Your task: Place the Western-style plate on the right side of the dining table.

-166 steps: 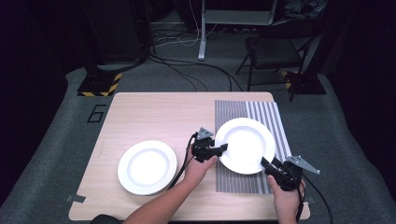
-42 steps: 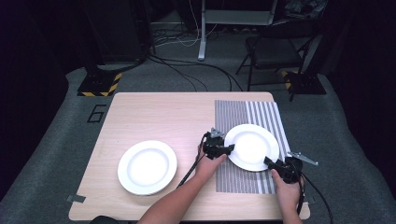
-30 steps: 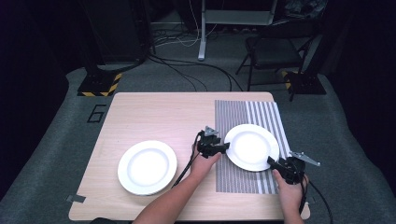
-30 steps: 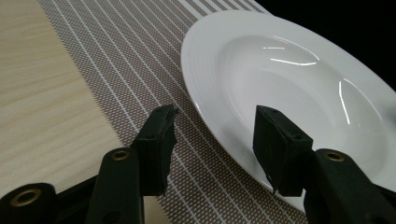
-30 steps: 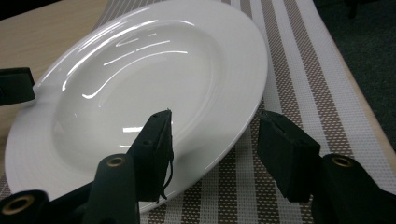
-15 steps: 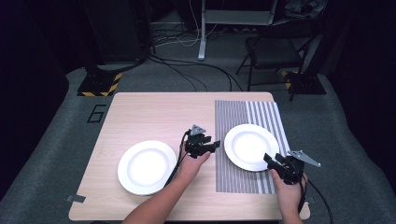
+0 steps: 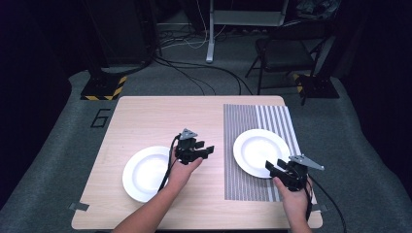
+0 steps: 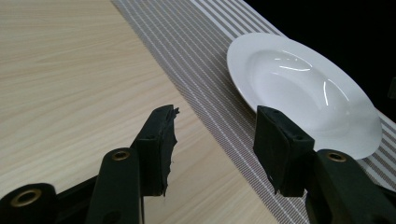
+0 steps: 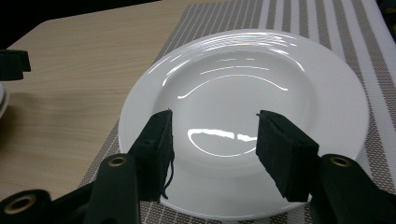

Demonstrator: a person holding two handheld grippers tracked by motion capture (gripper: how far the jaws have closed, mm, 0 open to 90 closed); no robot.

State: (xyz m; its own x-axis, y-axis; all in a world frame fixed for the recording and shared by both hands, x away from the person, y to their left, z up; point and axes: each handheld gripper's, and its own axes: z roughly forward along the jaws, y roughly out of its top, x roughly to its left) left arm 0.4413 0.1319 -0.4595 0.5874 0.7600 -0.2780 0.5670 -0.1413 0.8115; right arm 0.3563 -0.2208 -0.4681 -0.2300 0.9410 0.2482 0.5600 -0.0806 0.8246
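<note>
Since the earlier frame, the left gripper point(image 7: 208, 150) had drawn back from the white plate point(image 7: 261, 152) on the striped placemat point(image 7: 257, 116) — it hovered over bare wooden table point(image 7: 160, 114), jaws apart with nothing between them. In its own view that plate point(image 8: 303, 88) lay ahead and to the right of the jaws. The right gripper point(image 7: 273, 168) sat at the plate's near rim, jaws apart and empty, the plate point(image 9: 243, 107) just beyond them. A second white plate point(image 7: 145, 173) lay beside the left hand point(image 7: 183, 170).

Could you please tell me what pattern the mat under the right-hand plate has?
The mat has grey and white stripes; the right gripper view shows it best.
</note>
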